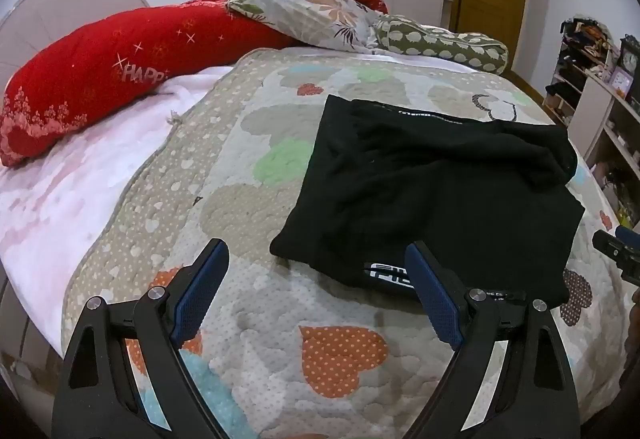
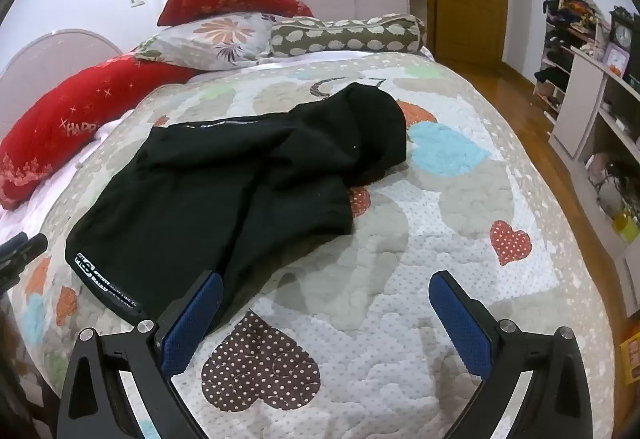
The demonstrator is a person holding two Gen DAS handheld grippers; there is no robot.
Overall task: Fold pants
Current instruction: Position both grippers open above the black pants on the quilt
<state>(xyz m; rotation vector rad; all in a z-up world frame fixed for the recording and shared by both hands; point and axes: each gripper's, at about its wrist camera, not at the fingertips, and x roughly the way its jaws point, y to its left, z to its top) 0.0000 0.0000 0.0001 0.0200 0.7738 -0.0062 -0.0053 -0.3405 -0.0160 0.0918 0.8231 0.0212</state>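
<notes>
I am holding both grippers, left (image 1: 316, 271) and right (image 2: 326, 299), spread wide and gripping nothing, tilting down at the quilt (image 1: 256, 303). The black pants (image 1: 432, 191) are lying bunched at center right in the left view, center left in the right view. They are looking soft, light and floppy, so I am judging the printed hem corner (image 2: 104, 279) the best hold.

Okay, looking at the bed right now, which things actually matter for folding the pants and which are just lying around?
Part of the job:
- black fabric pants with white lettering, partly folded on the quilt
- heart-patterned quilted bedspread, the work surface
- left gripper, open
- right gripper, open

Just lying about:
- long red embroidered pillow
- floral grey pillow
- olive spotted bolster
- white shelf unit with clutter
</notes>
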